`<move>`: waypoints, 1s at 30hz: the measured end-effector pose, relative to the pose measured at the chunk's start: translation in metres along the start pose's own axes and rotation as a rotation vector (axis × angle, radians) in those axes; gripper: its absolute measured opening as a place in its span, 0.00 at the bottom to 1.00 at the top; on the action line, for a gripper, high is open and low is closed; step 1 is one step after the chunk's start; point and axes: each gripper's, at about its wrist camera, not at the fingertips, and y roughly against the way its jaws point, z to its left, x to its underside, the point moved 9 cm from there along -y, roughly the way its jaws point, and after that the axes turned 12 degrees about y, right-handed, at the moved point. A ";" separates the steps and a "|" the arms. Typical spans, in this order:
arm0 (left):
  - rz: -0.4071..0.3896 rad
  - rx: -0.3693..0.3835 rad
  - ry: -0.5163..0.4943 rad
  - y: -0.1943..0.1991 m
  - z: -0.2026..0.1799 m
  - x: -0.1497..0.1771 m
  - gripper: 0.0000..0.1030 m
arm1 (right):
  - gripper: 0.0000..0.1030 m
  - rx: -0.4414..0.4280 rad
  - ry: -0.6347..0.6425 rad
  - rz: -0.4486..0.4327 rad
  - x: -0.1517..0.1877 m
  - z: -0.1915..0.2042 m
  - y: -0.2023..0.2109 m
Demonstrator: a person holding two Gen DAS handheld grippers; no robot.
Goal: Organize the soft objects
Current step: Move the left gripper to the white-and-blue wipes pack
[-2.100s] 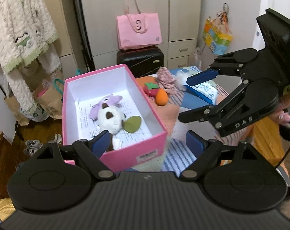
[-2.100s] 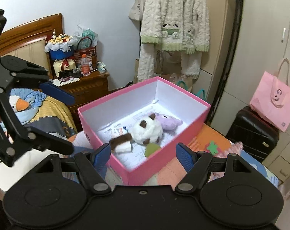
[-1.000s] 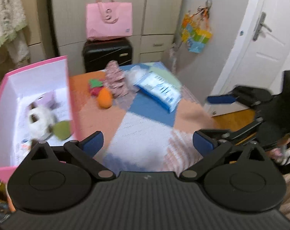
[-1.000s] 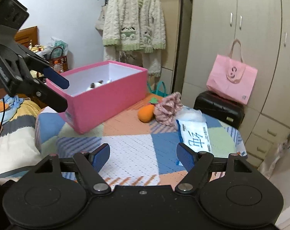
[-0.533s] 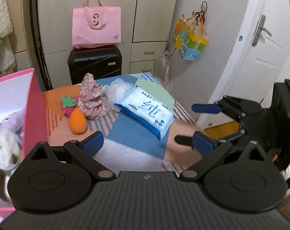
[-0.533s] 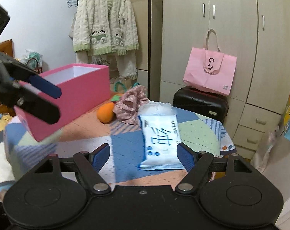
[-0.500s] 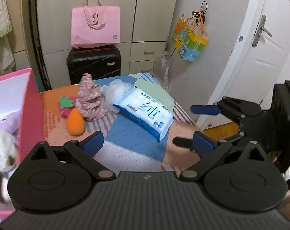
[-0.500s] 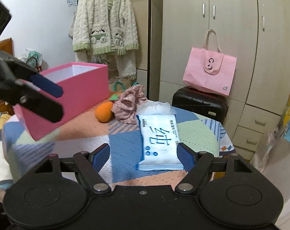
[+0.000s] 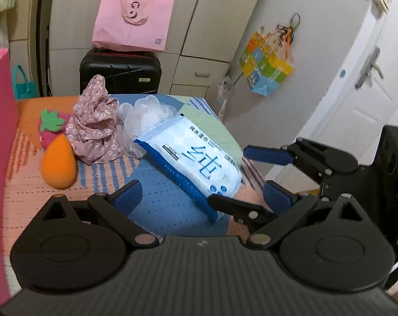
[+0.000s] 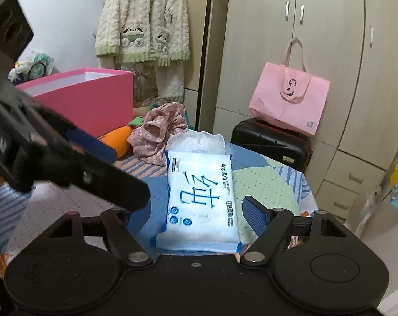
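Right gripper (image 10: pixel 196 210), jaws wide and empty, straddles the wipes pack (image 10: pixel 201 200) beside the pink box (image 10: pixel 88 100); likely soft, slick film, so grip across its short sides.

Glossy plastic wipes pack (image 10: pixel 203 197), quilted cloth cover (image 9: pixel 157 205), fuzzy cardigan (image 10: pixel 143 18)

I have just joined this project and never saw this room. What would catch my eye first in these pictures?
The white-and-blue pack of wet wipes lies on the patchwork quilt, right between the right gripper's open fingers. Behind it huddle a white mesh bath sponge, a pink floral cloth and an orange plush carrot. A bright pink cardboard box stands at the left.
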 end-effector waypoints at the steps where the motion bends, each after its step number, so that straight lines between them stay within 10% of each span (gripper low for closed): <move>1: -0.008 0.003 0.013 -0.003 0.001 -0.001 0.96 | 0.79 -0.007 0.001 0.000 0.000 -0.001 -0.003; 16: -0.069 -0.071 0.003 -0.047 0.006 -0.002 0.78 | 0.78 -0.120 -0.099 0.077 0.022 -0.012 -0.034; 30: -0.024 0.022 0.073 -0.046 -0.001 0.017 0.47 | 0.62 -0.103 -0.126 0.103 0.022 -0.004 -0.029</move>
